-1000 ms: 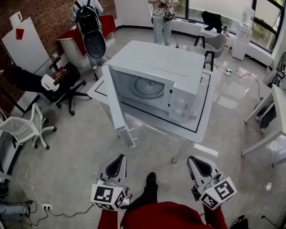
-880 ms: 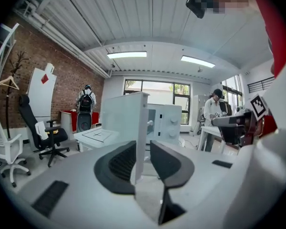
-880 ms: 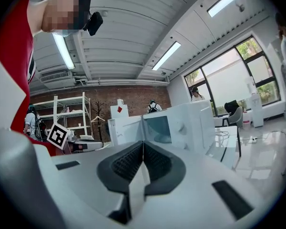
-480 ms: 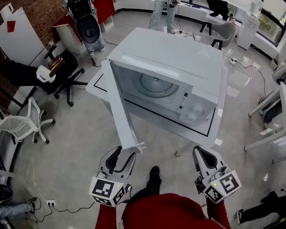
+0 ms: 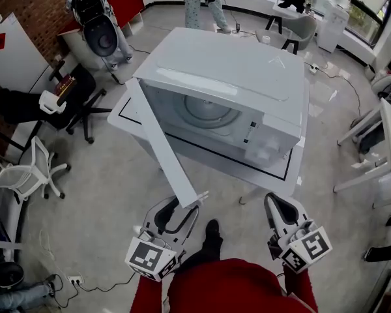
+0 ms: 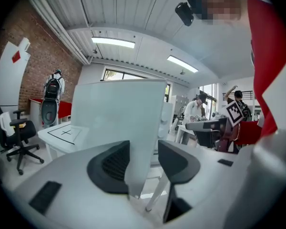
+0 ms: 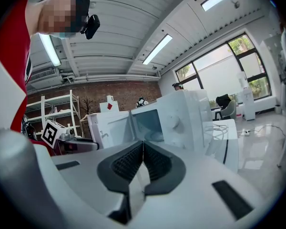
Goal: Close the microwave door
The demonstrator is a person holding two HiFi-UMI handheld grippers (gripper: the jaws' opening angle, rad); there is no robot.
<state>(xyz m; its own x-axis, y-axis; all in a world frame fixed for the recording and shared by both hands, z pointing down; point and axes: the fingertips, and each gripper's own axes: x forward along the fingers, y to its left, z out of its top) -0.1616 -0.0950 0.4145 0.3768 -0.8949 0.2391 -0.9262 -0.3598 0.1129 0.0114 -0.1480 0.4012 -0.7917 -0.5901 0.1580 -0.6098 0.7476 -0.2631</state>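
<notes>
On white table [image 5: 285, 177], boxy microwave [image 5: 234, 64], flat door [image 5: 163, 150] ajar

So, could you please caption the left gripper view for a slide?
Jaws closing, the left claw straddles the open microwave door.

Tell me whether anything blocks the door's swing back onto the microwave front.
Nothing visible does. The gap between the open door and the microwave front is bare, and the turntable sits inside the cavity. The left gripper has the door's free edge between its closing jaws.
</notes>
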